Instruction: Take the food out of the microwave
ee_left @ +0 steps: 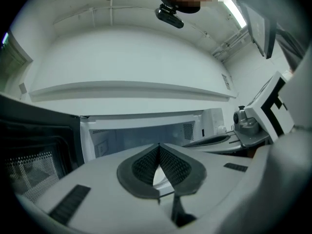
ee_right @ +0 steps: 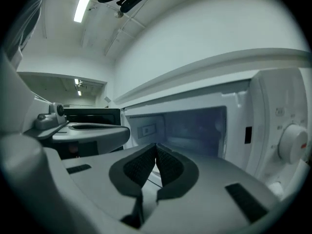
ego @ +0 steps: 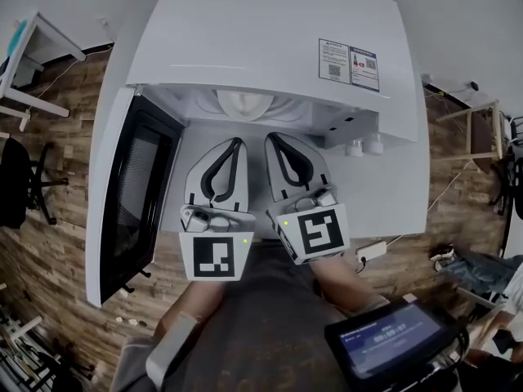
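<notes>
Microwave (ego: 270, 31) door (ego: 135, 194) swung wide to free the cavity; left tongs (ego: 237, 142) and right tongs (ego: 272, 137), both pinched together empty, level at its mouth, facing a pale dish (ego: 243, 104) inside, probably the food.

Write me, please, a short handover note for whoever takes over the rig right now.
Left gripper: shut, holding nothing, just in front of the open cavity.
Right gripper: shut, holding nothing, beside the left one at the opening.
Microwave: its door is swung wide open to the left. A white round dish sits inside; what is on it cannot be made out.
Done: the door is open and both grippers are at the opening.
Left: open the jaws, reach in, probably take the dish from both sides, and bring it out.
</notes>
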Demonstrator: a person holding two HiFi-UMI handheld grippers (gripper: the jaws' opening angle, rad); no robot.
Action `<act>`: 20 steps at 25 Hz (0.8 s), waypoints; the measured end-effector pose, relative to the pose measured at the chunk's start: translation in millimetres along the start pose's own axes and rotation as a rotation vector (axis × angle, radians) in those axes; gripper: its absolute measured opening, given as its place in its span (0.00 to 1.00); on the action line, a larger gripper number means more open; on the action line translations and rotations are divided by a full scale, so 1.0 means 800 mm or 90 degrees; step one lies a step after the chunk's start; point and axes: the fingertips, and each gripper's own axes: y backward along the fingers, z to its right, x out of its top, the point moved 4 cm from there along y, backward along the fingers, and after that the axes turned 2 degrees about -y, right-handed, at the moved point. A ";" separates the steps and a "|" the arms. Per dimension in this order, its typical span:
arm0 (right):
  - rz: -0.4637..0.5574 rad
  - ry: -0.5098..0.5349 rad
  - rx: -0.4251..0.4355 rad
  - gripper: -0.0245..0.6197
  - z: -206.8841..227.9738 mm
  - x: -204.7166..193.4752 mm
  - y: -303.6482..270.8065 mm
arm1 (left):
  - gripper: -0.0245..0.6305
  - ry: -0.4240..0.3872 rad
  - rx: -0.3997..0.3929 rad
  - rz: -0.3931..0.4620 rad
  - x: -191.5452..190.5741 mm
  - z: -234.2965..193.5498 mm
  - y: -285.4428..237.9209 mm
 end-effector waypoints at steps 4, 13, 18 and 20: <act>-0.011 0.000 0.003 0.05 0.000 -0.032 -0.020 | 0.05 0.019 0.008 -0.002 -0.032 -0.010 -0.010; -0.016 -0.010 -0.009 0.05 0.005 -0.109 -0.051 | 0.05 0.034 0.003 0.007 -0.109 -0.020 -0.028; -0.049 -0.034 -0.013 0.05 0.004 -0.120 -0.052 | 0.05 0.051 -0.011 -0.017 -0.113 -0.014 -0.024; -0.062 -0.075 -0.013 0.05 0.004 -0.116 -0.052 | 0.05 0.056 -0.014 -0.025 -0.102 -0.016 -0.021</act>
